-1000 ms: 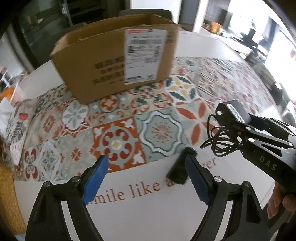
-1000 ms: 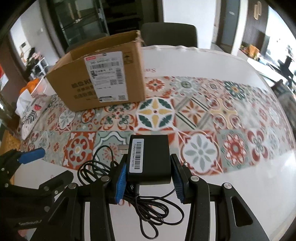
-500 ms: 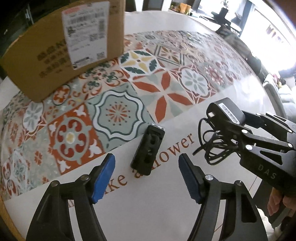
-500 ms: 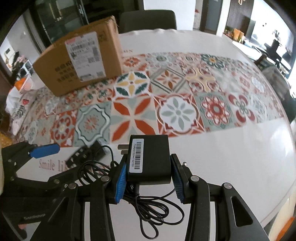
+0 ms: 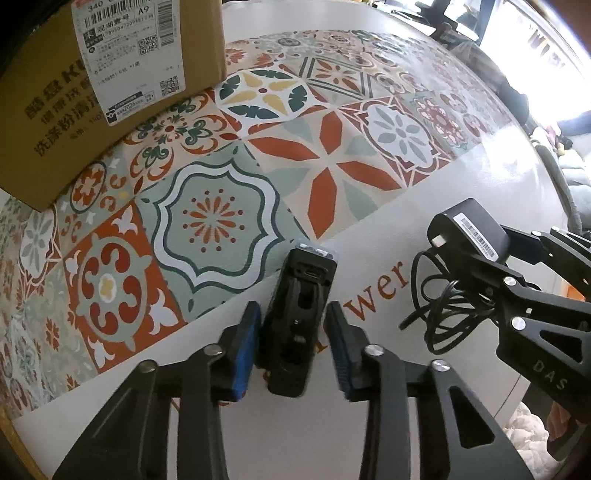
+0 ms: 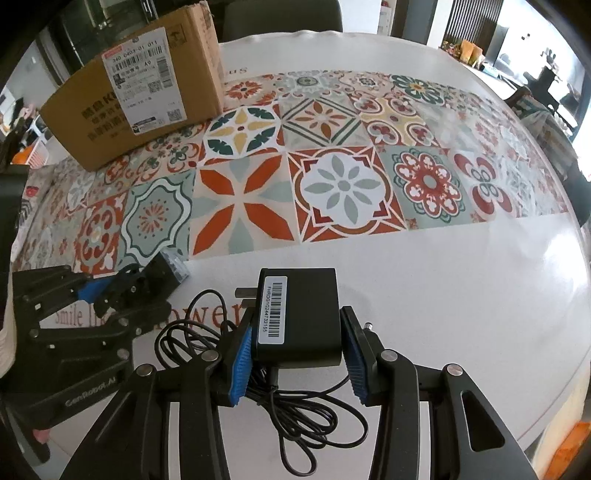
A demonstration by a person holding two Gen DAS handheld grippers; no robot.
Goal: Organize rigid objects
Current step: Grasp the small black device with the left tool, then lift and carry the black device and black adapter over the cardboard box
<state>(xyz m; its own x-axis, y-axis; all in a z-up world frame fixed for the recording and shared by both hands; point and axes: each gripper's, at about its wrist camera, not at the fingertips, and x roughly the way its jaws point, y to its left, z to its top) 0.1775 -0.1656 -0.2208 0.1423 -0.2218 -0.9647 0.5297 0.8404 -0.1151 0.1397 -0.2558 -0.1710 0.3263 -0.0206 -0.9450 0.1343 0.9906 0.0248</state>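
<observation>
A small black device [image 5: 299, 317] lies on the white strip of the tablecloth, over the printed words. My left gripper [image 5: 293, 332] points down at it with a blue pad on each side. Its jaws are closing: the left pad touches the device and a thin gap shows at the right pad. In the right wrist view the same device [image 6: 162, 273] lies at the left between the left gripper's fingers [image 6: 88, 290]. My right gripper [image 6: 295, 350] is shut on a black power adapter [image 6: 299, 314] whose coiled cable [image 6: 295, 413] hangs below. The adapter [image 5: 469, 229] hovers just right of the device.
An open cardboard box [image 6: 147, 99] with a shipping label stands on the patterned tile cloth [image 6: 343, 188] at the back left. The round table's edge [image 6: 576, 280] curves away at the right. A dark chair back [image 6: 280, 16] rises behind the table.
My left gripper has dropped onto the black device and its jaws have narrowed from wide apart to nearly touching it. The right gripper moved lower and closer with the adapter, grip unchanged.
</observation>
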